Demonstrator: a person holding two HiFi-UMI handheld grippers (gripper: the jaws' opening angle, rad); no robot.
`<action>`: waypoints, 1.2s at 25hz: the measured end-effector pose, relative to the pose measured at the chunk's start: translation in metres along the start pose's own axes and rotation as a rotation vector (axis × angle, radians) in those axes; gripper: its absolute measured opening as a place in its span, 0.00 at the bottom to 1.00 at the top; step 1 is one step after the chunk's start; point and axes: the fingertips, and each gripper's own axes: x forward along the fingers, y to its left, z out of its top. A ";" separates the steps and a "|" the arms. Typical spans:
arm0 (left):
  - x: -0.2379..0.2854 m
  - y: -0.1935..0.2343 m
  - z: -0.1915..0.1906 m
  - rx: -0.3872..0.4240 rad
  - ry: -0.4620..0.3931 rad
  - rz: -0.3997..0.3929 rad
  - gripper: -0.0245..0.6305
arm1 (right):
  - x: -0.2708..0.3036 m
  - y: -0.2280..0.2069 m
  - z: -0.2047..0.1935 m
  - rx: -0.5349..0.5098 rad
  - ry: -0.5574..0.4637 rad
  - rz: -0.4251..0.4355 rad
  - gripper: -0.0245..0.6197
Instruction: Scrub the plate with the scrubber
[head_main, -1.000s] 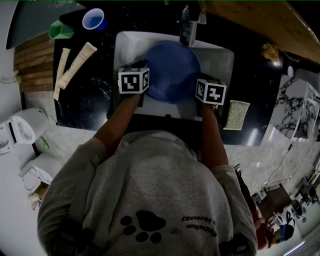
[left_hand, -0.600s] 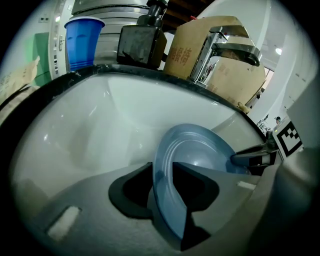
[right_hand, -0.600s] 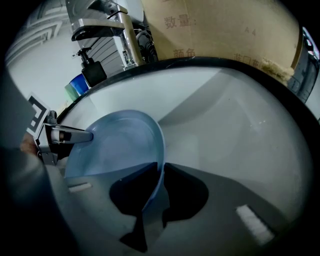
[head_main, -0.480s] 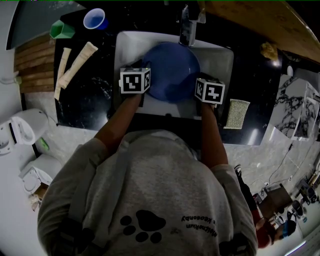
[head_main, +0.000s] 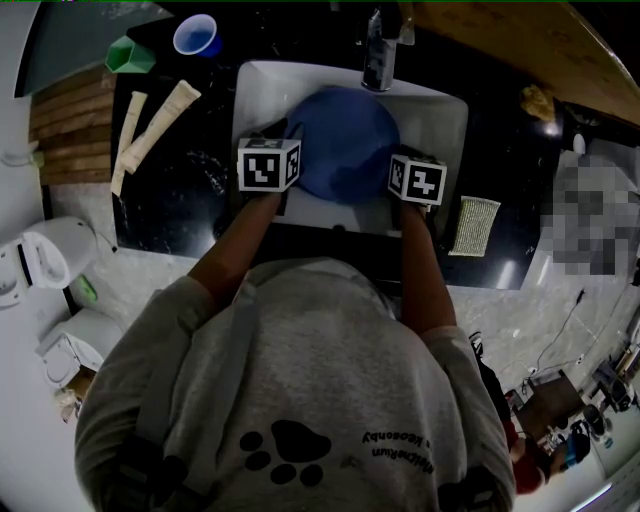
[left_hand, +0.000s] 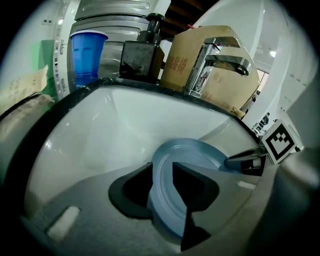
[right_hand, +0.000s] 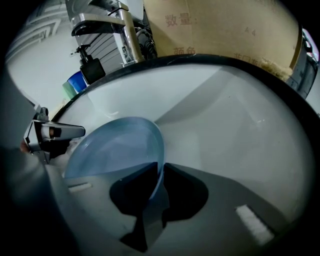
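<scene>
The right claw (right_hand: 160, 170) pinches the plate (right_hand: 115, 145) rim, holding it tilted in the sink (right_hand: 225, 125); the left claw (left_hand: 162, 172) is open around the other rim, probably so it can fetch the scrubber (head_main: 476, 227)

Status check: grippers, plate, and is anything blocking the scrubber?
Right gripper shut on plate rim. Left gripper open, rim between its fingers. Plate in sink. Scrubber on counter right of sink, untouched, nothing blocking it.
</scene>
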 end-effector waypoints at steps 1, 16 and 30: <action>-0.002 -0.002 0.001 0.005 -0.007 -0.008 0.23 | 0.000 0.001 0.000 -0.005 0.001 -0.004 0.11; -0.029 -0.033 0.015 0.071 -0.110 -0.086 0.05 | -0.017 0.003 0.015 -0.096 -0.140 -0.082 0.23; -0.131 -0.094 0.088 0.168 -0.495 -0.115 0.04 | -0.154 0.067 0.093 -0.187 -0.619 -0.080 0.04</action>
